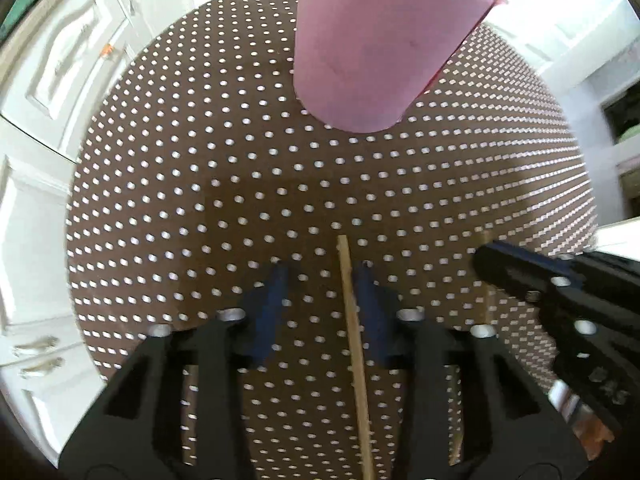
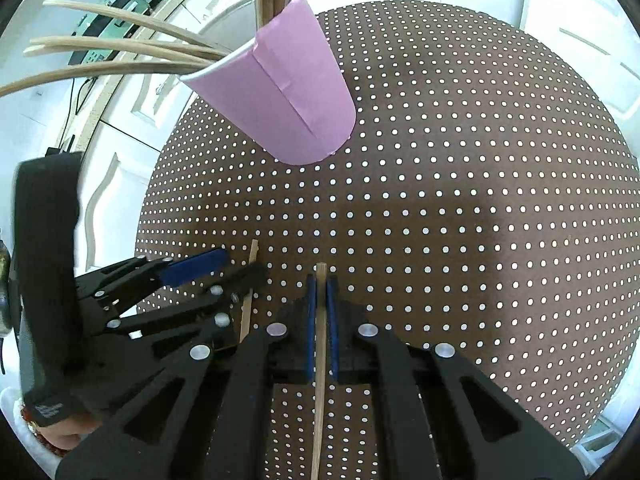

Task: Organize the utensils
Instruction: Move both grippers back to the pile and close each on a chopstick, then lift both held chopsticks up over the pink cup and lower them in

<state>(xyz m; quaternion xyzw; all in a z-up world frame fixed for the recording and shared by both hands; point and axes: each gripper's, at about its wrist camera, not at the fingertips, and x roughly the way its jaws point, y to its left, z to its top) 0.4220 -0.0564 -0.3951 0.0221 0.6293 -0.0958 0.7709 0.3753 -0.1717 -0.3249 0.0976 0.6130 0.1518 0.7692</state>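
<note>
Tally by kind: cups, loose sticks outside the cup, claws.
pink cup: 1
loose sticks: 2
claws: 2 (left claw open, right claw shut on a stick)
Total: 5

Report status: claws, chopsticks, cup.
Right claw shut on a chopstick. Left claw open, loose chopstick between fingers. Pink cup upright, already holding sticks. Path clear.

bright daylight, blown-out whites, fisheye-warped edges, slight blur
</note>
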